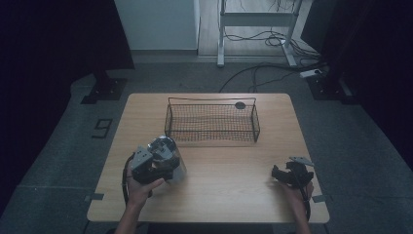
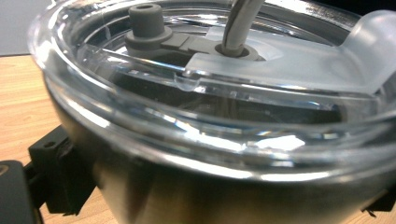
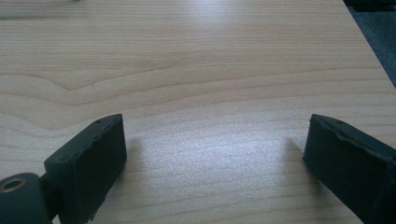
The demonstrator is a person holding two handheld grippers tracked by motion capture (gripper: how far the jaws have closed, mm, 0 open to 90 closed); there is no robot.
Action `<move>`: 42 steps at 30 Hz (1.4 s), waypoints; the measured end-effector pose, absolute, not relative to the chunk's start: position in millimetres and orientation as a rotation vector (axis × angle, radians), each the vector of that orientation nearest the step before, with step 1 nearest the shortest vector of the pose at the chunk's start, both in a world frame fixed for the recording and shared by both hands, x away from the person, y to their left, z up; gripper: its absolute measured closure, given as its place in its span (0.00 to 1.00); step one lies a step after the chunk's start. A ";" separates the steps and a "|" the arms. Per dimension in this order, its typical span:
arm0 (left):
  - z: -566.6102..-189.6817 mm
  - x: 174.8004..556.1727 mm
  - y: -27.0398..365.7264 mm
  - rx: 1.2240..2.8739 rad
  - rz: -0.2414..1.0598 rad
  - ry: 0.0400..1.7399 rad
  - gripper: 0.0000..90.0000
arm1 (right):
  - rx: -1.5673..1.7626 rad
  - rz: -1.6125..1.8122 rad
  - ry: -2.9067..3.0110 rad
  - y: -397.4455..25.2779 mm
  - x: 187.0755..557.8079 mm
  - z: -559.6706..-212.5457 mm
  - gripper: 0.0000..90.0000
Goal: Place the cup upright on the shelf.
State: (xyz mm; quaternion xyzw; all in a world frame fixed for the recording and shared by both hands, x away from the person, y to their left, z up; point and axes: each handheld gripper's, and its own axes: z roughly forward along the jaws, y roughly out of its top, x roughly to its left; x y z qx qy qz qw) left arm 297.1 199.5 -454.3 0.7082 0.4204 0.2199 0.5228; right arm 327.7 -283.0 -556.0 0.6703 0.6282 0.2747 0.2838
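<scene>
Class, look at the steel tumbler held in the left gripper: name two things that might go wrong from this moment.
1. The left gripper holds the steel tumbler by its smooth, rounded wall, so it may slip or twist out.
2. The clear lid carries a straw; if the tumbler tips, any contents might leak onto the table.
The right gripper rests open, far off, and gives no support.
</scene>
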 end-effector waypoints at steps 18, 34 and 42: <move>-439.2 299.7 199.0 1.676 0.534 0.997 0.04 | 1.795 0.735 1.681 -283.0 327.7 -556.0 0.06; -429.4 305.5 191.5 1.668 0.507 0.996 0.04 | 1.796 0.732 1.681 -283.2 328.1 -555.9 0.06; -424.4 309.0 191.9 1.669 0.499 0.993 0.04 | 1.796 0.732 1.680 -283.2 328.1 -555.9 0.06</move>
